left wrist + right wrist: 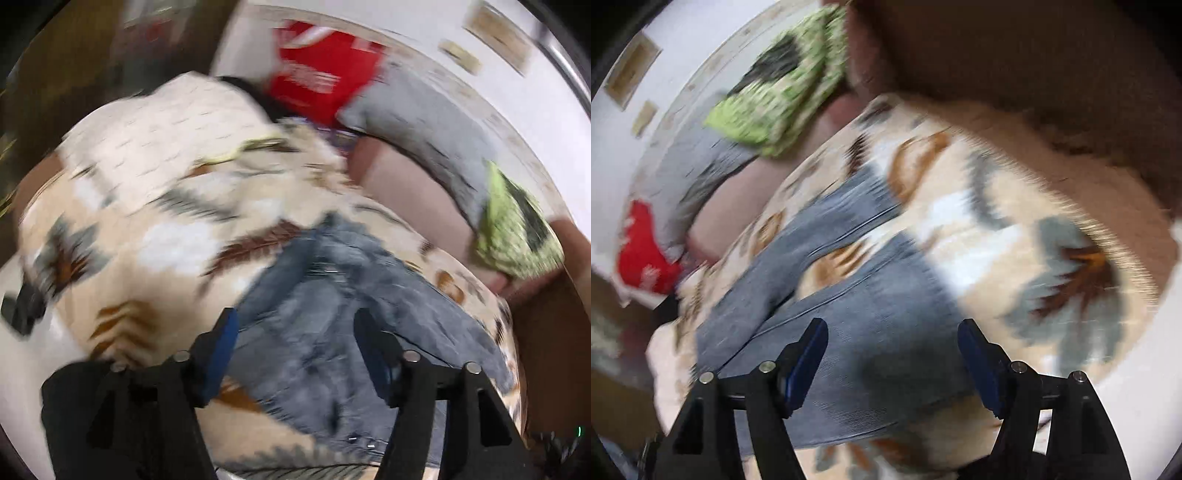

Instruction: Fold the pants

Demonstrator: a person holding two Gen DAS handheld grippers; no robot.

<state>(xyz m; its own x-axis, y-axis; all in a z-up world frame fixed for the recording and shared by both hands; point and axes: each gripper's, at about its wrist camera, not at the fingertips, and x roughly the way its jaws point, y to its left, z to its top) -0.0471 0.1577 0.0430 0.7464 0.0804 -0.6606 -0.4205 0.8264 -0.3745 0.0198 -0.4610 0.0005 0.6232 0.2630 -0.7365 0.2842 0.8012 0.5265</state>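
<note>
Grey-blue jeans [325, 332] lie on a cream blanket with a leaf pattern [155, 236]. Both views are motion-blurred. My left gripper [295, 325] is open and hovers over the waist end of the jeans, holding nothing. In the right wrist view the jeans [849, 332] lie with both legs stretched away toward the upper left, on the same blanket [1015, 221]. My right gripper [894, 332] is open above one leg, holding nothing.
A red cloth [321, 74], a grey pillow [424, 125] and a green patterned cushion [517, 229] lie at the far side by a white wall. The green cushion [783, 96] and red cloth [642, 251] also show in the right wrist view. A brown surface [1034, 55] borders the blanket.
</note>
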